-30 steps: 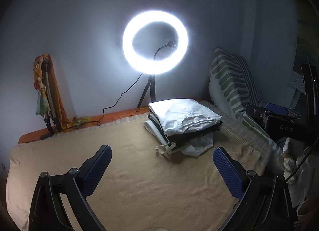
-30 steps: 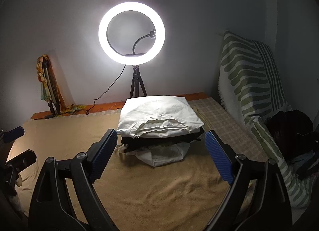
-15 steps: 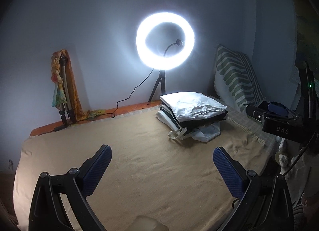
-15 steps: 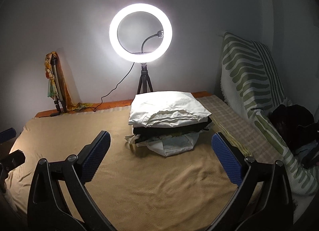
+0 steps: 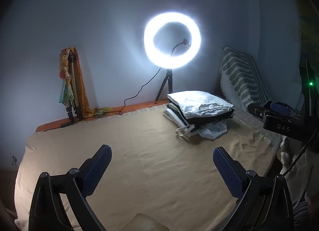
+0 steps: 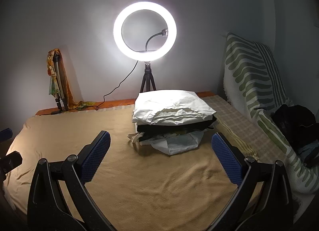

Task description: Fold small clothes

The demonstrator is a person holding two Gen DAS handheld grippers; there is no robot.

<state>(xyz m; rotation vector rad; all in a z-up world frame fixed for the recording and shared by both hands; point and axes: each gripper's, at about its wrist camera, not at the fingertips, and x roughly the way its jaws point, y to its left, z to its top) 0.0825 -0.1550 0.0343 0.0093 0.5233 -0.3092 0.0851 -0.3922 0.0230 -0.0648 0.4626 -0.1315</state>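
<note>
Your left gripper [image 5: 161,159] hangs over the tan blanket [image 5: 139,151], its blue pads [image 5: 97,169] spread wide with nothing between them but bare cloth. Far left against the wall leans a folded tripod [image 5: 72,83] draped with a patterned scarf [image 5: 65,89]; its feet stand on the orange strip at the blanket's far edge. Moving right, a lit ring light [image 5: 172,40] stands on a small tripod behind the blanket, its cable trailing down to the left. Just in front of it and slightly right sits the stack [image 5: 199,111] of folded clothes: white on top, a dark layer under it, more white at the bottom with a strap loop poking out toward you. In the right wrist view the same stack [image 6: 173,119] lies ahead of your right gripper [image 6: 160,157], between its pads in the picture but well beyond them and not touched. That gripper's jaws have just been opening and now stand at full spread, holding nothing. Right of the stack a checked cloth [image 6: 229,119] covers the surface, and a green-striped cushion [image 6: 255,83] leans against the wall. Dark clothing [image 6: 295,125] is heaped at the far right on the cushion's lower end. In the left wrist view your right gripper [image 5: 279,119] shows at the right edge.
</note>
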